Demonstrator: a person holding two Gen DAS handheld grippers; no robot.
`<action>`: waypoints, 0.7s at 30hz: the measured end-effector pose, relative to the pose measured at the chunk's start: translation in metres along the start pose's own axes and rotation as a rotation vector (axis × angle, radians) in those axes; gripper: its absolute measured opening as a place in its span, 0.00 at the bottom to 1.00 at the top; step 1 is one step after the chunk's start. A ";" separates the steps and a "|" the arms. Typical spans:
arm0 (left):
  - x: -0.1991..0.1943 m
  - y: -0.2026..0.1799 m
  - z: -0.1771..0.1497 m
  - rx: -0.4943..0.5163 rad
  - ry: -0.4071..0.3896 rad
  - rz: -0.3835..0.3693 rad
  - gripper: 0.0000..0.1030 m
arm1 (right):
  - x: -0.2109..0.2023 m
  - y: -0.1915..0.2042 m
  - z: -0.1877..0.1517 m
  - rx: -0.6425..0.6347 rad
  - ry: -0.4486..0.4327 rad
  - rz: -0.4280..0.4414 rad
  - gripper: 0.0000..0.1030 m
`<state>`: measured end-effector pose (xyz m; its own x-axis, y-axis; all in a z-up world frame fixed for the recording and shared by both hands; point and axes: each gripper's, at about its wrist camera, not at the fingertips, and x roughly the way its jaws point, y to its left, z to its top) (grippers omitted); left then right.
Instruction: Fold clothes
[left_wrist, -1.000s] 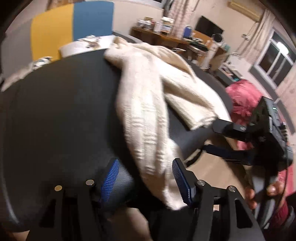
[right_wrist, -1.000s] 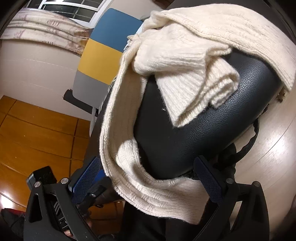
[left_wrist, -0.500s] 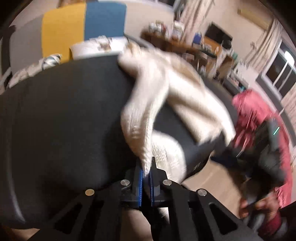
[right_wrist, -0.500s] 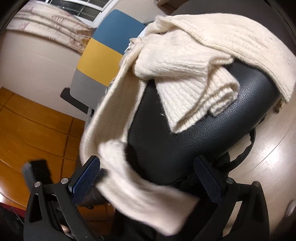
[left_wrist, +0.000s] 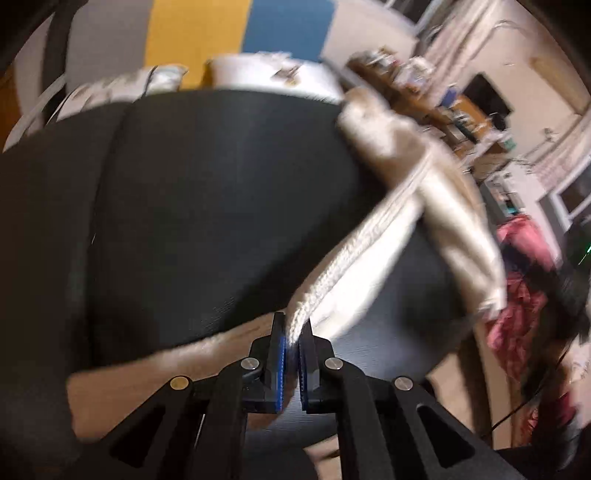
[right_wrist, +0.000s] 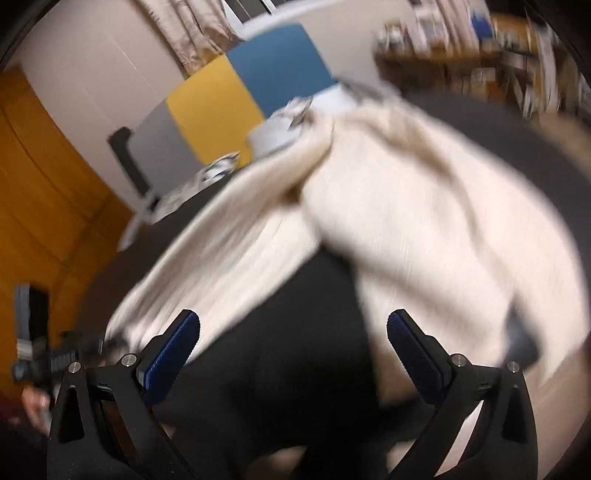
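1. Nearest in the left wrist view, the left tongs (left_wrist: 291, 343) are clenched on a narrow end of a cream knit sweater (left_wrist: 369, 251). The blue pads (left_wrist: 281, 354) nearly meet, with a thin tuft of knit pinched between them.

2. Nearest in the right wrist view, the right tongs (right_wrist: 291, 354) are released, jaws wide apart, with nothing between them. They hang just above the dark seat and the cloth.

3. The sweater (right_wrist: 424, 229) lies in a loose heap across a black padded chair seat (left_wrist: 207, 206). One long strip, probably a sleeve, stretches from the heap to the left tongs.

4. The knit looks soft, limp and thick. It will likely sag and stretch when lifted, and it looks light enough not to slip from a firm pinch.

5. A ribbed cuff or hem looks like the best hold, since the edge is denser there.

6. Farther back stands a yellow and blue panel (right_wrist: 251, 85), and beyond it cluttered shelves (left_wrist: 436, 85), blurred.
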<state>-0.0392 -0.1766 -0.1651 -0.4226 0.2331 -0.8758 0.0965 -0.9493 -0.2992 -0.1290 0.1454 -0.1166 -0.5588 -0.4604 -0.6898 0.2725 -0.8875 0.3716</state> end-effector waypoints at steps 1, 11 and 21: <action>0.007 0.007 -0.003 -0.018 0.009 0.001 0.04 | 0.010 0.001 0.015 -0.030 -0.009 -0.073 1.00; -0.004 0.045 0.016 -0.140 -0.018 -0.087 0.04 | 0.102 -0.052 0.055 -0.176 0.183 -0.468 0.95; -0.032 0.075 0.008 -0.093 -0.059 -0.054 0.10 | 0.089 -0.112 0.079 -0.075 0.225 -0.464 1.00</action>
<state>-0.0258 -0.2568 -0.1564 -0.4812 0.2683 -0.8345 0.1544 -0.9112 -0.3820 -0.2713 0.2056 -0.1705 -0.4541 -0.0033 -0.8910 0.0958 -0.9944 -0.0452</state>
